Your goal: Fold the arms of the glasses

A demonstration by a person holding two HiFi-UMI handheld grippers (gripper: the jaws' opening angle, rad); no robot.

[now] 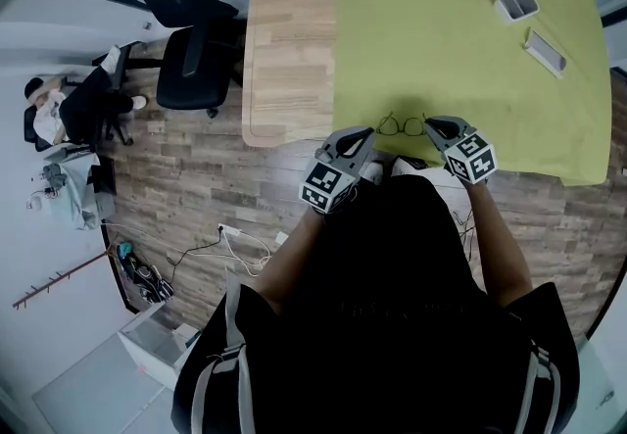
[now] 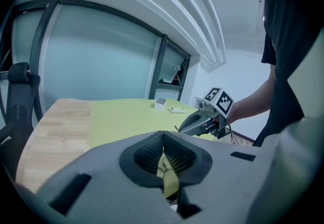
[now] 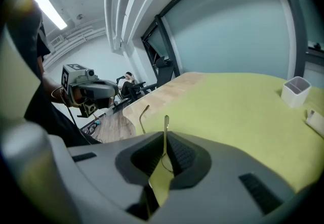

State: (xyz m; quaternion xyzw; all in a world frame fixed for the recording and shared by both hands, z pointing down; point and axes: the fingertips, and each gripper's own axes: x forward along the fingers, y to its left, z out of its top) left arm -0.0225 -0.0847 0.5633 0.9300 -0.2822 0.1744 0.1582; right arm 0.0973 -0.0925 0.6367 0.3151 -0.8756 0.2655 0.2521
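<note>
The thin-framed glasses are at the near edge of the green cloth, between my two grippers. My right gripper is shut on them at their right end. In the right gripper view one arm rises from between the jaws and the other arm sticks up just to its left. My left gripper is just left of the glasses with its jaws together. The right gripper view shows the left gripper a little apart from the nearer arm. Its own view shows only cloth and a thin pale line in the gap.
A white cup-like holder and a flat white case lie at the cloth's far right. Bare wooden tabletop lies left of the cloth. A black office chair stands beyond the table's left edge.
</note>
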